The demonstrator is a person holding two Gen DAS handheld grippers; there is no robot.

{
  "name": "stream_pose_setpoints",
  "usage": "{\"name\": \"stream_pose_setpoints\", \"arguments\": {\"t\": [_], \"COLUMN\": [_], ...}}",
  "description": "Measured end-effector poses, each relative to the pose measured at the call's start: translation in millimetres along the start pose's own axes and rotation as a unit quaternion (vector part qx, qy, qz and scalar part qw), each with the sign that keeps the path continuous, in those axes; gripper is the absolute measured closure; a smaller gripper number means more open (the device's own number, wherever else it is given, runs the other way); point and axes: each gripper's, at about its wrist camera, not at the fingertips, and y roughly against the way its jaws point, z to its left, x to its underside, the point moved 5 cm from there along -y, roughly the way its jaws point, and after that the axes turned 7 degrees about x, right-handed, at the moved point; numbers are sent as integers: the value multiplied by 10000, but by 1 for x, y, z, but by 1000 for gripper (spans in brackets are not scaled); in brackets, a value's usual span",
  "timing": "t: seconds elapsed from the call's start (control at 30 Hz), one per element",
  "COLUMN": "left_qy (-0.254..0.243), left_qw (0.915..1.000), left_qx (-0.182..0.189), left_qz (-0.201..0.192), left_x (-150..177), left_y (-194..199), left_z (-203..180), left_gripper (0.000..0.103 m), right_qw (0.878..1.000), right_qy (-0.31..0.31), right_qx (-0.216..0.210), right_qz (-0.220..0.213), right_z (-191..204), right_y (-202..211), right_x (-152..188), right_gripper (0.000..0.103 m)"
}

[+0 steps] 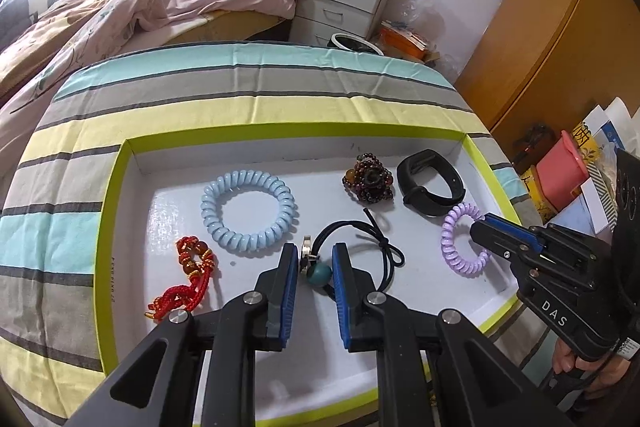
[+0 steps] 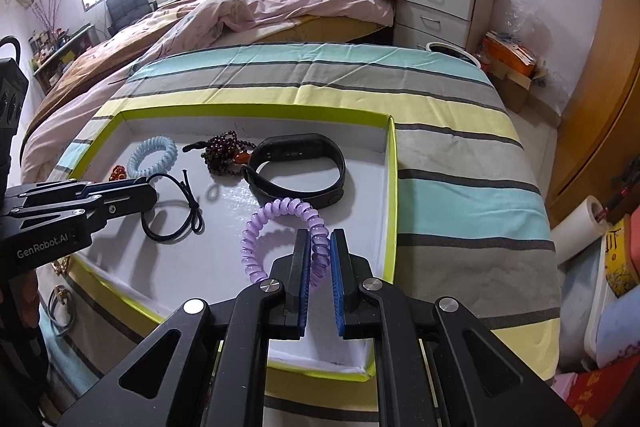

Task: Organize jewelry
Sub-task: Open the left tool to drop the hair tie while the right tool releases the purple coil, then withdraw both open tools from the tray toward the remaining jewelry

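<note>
A white tray with a lime-green rim lies on a striped cloth. In it are a blue spiral band, a red cord charm, a dark bead bracelet, a black wristband, a purple spiral band and a black cord with a teal bead. My left gripper is open, its fingers on either side of the teal bead. My right gripper is closed around the purple band's right side.
The tray sits on a striped table cloth. A bed, a white drawer unit and a wooden wardrobe stand behind. Boxes and a pink container are at the right.
</note>
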Motion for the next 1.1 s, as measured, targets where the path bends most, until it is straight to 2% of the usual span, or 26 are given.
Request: {"name": "stream_pose_setpoints", "arguments": {"t": [0.17, 0.23, 0.37, 0.7, 0.8, 1.07, 1.1], "left_qy": [15, 4, 9, 45, 22, 17, 35], "left_qw": [10000, 10000, 9999, 9996, 9992, 9978, 9976], "left_qx": [41, 54, 65, 151, 197, 173, 143], "left_qz": [14, -12, -101, -238, -347, -644, -678], "left_x": [0, 0, -1, 6, 10, 29, 32], "left_y": [0, 0, 5, 26, 40, 81, 87], "left_z": [-1, -1, -1, -2, -5, -6, -5], "left_gripper": [81, 79, 61, 58, 55, 55, 54], "right_qw": [10000, 10000, 10000, 9994, 9989, 9966, 9964], "right_qy": [0, -6, -35, -216, -253, -331, -328], "right_qx": [-5, -19, -10, -185, -230, -509, -524], "right_qz": [4, -9, -25, -216, -316, -550, -576], "right_z": [0, 0, -1, 0, 1, 10, 12], "right_y": [0, 0, 0, 18, 27, 55, 58], "right_x": [0, -1, -2, -2, -1, 12, 13], "right_gripper": [92, 89, 88, 86, 85, 84, 80]}}
